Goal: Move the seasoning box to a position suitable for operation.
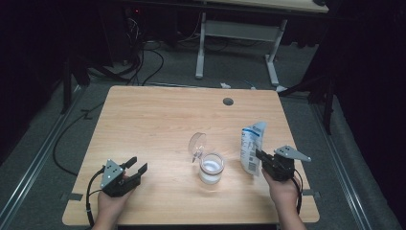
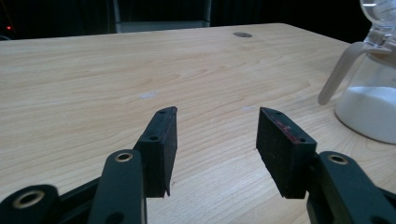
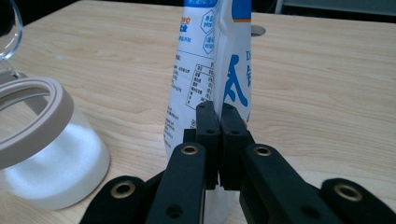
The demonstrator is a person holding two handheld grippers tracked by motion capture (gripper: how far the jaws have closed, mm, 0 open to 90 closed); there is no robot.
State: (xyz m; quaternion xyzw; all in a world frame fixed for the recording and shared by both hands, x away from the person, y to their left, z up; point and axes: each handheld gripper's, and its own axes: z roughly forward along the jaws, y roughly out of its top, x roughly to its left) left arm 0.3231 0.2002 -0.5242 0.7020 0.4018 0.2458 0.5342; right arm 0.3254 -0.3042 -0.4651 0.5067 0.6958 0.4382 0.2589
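The glass jar [image 1: 211,168] stood a little toward the person's edge of the wooden table [image 1: 158,120], and everything else is placed from it. Nearest the person, to the jar's left and slightly closer to the table's front edge, the left gripper [image 1: 136,165] rested in the person's left hand [image 1: 113,199], its jaws spread apart with nothing between them; in the left gripper view [image 2: 216,122] only bare wood lay in the gap, and the jar [image 2: 373,105] sat off to the right of the jaws. To the jar's right, about level with it, the right gripper [image 1: 259,155] was held by the right hand [image 1: 282,190]. Its jaws were pressed together on the edge of a white and blue pouch [image 1: 252,147], pinching it low on its side; the right gripper view [image 3: 220,110] showed the pads clamped on the pouch [image 3: 219,56], which stood upright just beside the jar [image 3: 44,154]. The jar held white powder in its lower part. Its clear lid [image 1: 197,144] stood hinged open, just behind the jar's rim. Well beyond the jar, near the table's far edge, was a round grey hole [image 1: 228,101].
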